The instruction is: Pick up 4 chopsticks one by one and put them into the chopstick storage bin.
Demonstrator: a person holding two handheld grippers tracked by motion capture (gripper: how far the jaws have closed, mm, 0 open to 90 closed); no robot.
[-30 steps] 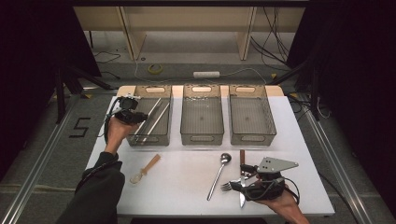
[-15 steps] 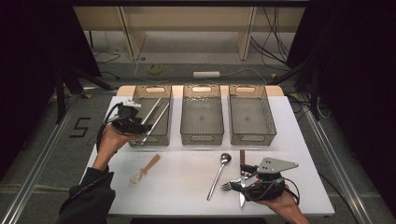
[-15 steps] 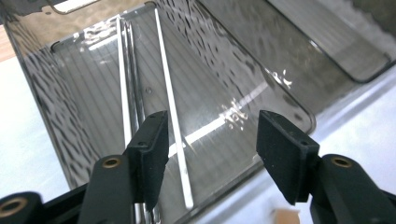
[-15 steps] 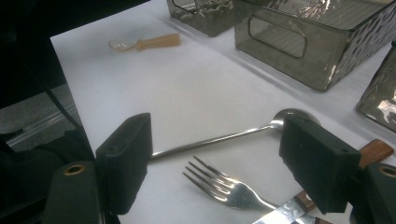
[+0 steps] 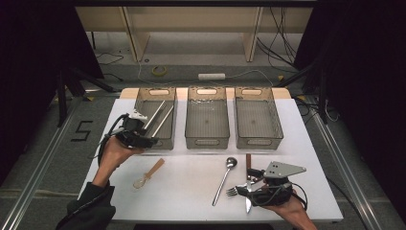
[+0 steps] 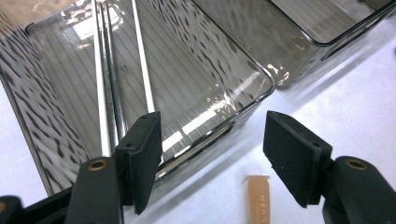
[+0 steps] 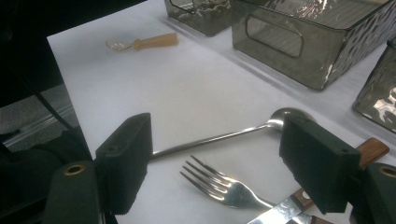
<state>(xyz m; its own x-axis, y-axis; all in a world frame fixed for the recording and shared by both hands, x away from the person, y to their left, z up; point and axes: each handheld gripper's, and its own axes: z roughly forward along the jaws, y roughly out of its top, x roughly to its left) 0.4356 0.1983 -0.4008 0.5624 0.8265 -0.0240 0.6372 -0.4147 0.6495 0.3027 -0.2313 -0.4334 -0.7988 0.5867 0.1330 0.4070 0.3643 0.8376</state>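
Observation:
My left gripper (image 5: 151,140) hovers at the near left corner of the left smoked bin (image 5: 142,101), open. Its jaws have just been opening and nothing is between them (image 6: 212,120). Long metal sticks (image 5: 161,115) lie slanted inside that bin (image 6: 100,93). A small spoon with a tan handle (image 5: 148,173) lies on the white table just below the left gripper, its handle end showing (image 6: 258,196). My right gripper (image 5: 243,188) rests low at the near right, open (image 7: 217,122) over a fork (image 7: 219,184). A metal spoon (image 7: 219,136) lies beyond the fork.
Two more smoked bins, the middle (image 5: 206,140) and the right (image 5: 258,140), stand in the row. A knife with a wooden handle (image 5: 248,165) lies beside the fork (image 5: 233,191) and the metal spoon (image 5: 224,179). Cables trail on the floor behind the table.
My left hand has drawn back from above the left bin toward its near left corner, and its jaws have spread apart. The right gripper has stayed put.

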